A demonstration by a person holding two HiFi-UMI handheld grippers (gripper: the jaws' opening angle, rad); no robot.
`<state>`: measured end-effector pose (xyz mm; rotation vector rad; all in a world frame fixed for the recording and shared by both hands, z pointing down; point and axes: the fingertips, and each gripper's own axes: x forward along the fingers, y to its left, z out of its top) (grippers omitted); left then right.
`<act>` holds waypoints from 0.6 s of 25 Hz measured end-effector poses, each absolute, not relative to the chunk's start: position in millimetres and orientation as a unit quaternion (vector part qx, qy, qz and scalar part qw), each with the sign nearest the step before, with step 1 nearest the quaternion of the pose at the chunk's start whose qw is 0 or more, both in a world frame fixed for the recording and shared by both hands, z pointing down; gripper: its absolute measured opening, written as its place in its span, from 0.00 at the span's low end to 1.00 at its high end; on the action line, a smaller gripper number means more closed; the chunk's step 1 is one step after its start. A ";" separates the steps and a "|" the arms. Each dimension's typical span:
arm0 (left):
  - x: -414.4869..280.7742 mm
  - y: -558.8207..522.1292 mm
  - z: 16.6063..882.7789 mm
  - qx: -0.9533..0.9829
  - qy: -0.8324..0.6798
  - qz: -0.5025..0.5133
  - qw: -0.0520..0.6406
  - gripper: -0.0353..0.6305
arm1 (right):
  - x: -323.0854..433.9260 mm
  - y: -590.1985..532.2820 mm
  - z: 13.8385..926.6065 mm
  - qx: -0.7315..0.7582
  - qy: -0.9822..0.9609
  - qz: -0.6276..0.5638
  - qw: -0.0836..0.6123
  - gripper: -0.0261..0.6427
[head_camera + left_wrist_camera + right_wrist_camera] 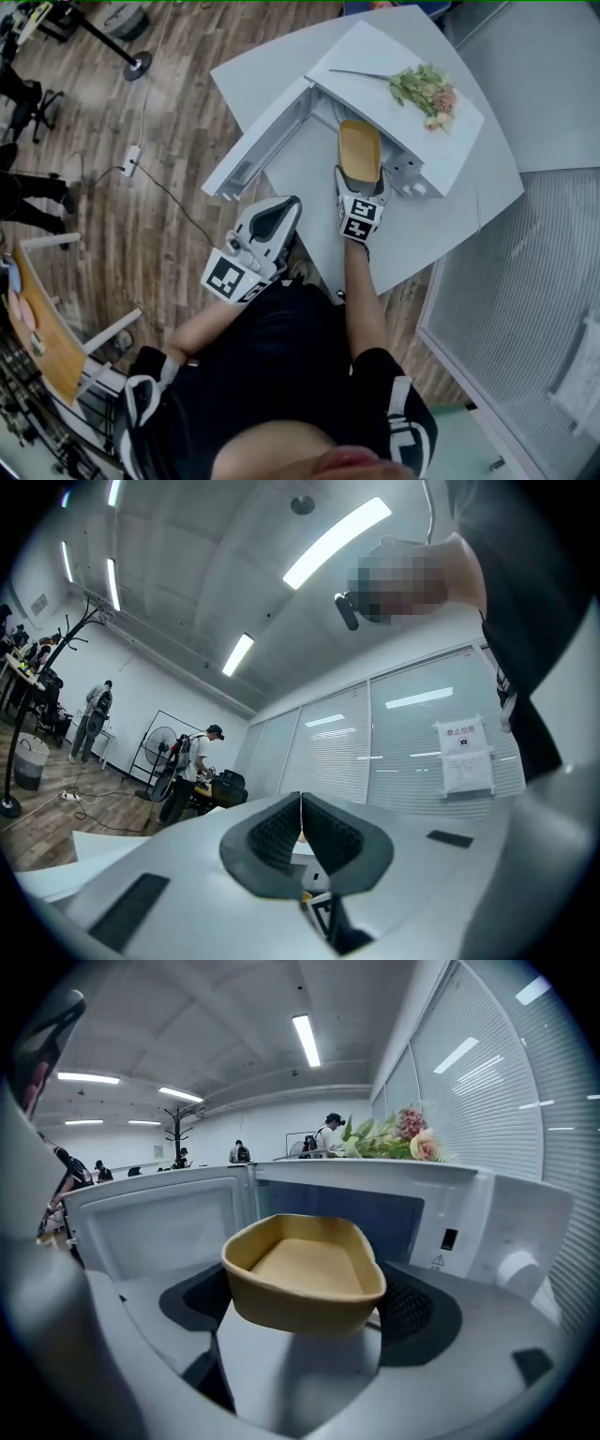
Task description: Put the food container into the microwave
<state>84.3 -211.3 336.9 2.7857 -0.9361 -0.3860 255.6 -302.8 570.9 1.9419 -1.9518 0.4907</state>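
A tan, empty food container is held level by its near end, with my right gripper shut on it. Its far end reaches into the mouth of the white microwave, whose door is swung open to the left. My left gripper is shut with nothing between its pads. It hangs close to the person's body, off the table's near edge, and points upward at the ceiling.
The microwave stands on a white table. A bunch of flowers lies on its top. A power strip with a cable is on the wooden floor at left. Glass partitions stand to the right.
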 end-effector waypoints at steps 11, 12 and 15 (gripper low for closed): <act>102.5 -274.9 365.6 0.938 -0.299 -0.116 0.128 0.09 | 293.1 -410.9 626.1 0.713 -0.650 0.185 0.187 0.77; 102.9 -279.2 367.0 0.939 -0.299 -0.115 0.128 0.09 | 296.6 -419.5 629.8 0.715 -0.647 0.186 0.187 0.77; 101.8 -290.0 371.7 0.938 -0.299 -0.113 0.133 0.09 | 303.3 -439.2 639.1 0.718 -0.642 0.188 0.191 0.77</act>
